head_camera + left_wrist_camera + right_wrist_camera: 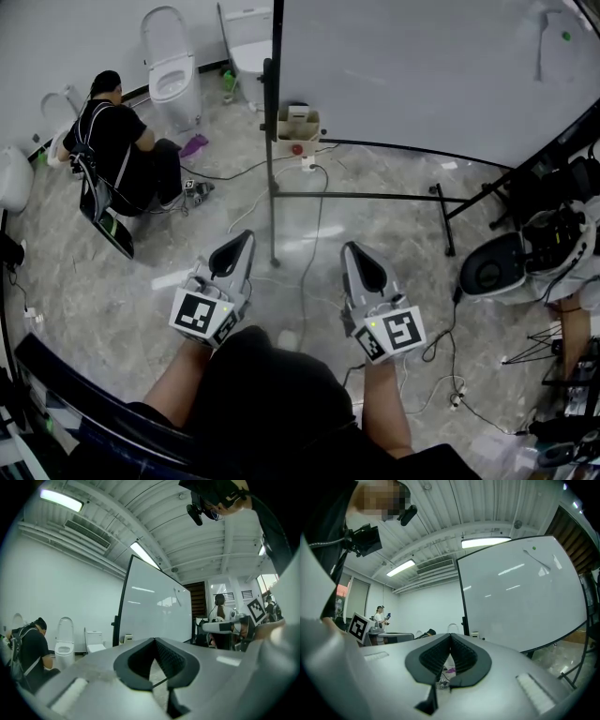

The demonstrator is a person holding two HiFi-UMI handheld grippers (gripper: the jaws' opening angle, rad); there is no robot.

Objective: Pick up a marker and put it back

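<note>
Grey left gripper (245,236) and right gripper (352,249) side by side, pointing toward whiteboard (422,66), jaws closed, empty.

two grippers (246,240) (352,251), one whiteboard (422,66)

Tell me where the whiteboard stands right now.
In the head view the whiteboard fills the upper right, its left edge beside a small box, with a white toilet further left.

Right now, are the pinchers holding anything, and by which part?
Nothing is held. The left gripper and right gripper are both shut, with nothing between their jaws.
</note>
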